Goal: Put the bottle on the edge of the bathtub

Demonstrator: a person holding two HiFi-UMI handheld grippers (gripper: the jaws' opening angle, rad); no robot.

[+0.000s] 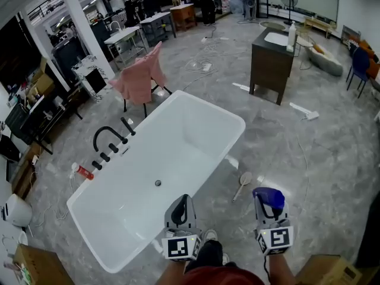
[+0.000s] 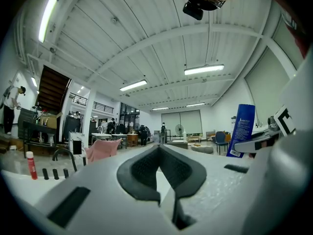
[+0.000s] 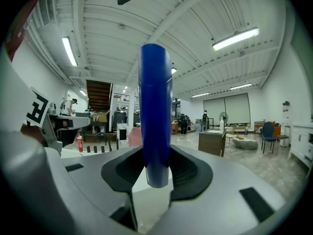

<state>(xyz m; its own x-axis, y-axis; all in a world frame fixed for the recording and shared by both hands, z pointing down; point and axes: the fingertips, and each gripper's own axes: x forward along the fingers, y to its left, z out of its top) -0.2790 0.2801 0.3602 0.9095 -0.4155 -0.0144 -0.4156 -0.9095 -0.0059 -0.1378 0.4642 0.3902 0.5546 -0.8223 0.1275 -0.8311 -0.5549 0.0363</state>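
The white bathtub [image 1: 234, 123] lies diagonally across the floor in the head view, its near end just ahead of my grippers. A tall blue bottle [image 1: 268, 197] stands upright in my right gripper [image 1: 268, 208], to the right of the tub and above the floor. Seen from the right gripper view, the bottle [image 3: 155, 111] sits between the dark pads, with the right gripper [image 3: 155, 166] shut on its lower part. My left gripper [image 1: 181, 210] hovers over the tub's near rim. Its pads meet at the tip with nothing between them [image 2: 159, 150]. The left gripper view also catches the bottle [image 2: 242, 124] at right.
A black faucet [image 1: 110, 138] and a small red-and-white bottle [image 1: 83, 171] sit by the tub's left side. A long-handled brush [image 1: 242, 183] lies on the floor right of the tub. Farther off stand a chair with pink cloth [image 1: 142, 76] and a dark vanity [image 1: 270, 61]. A cardboard box [image 1: 326, 272] sits near my feet.
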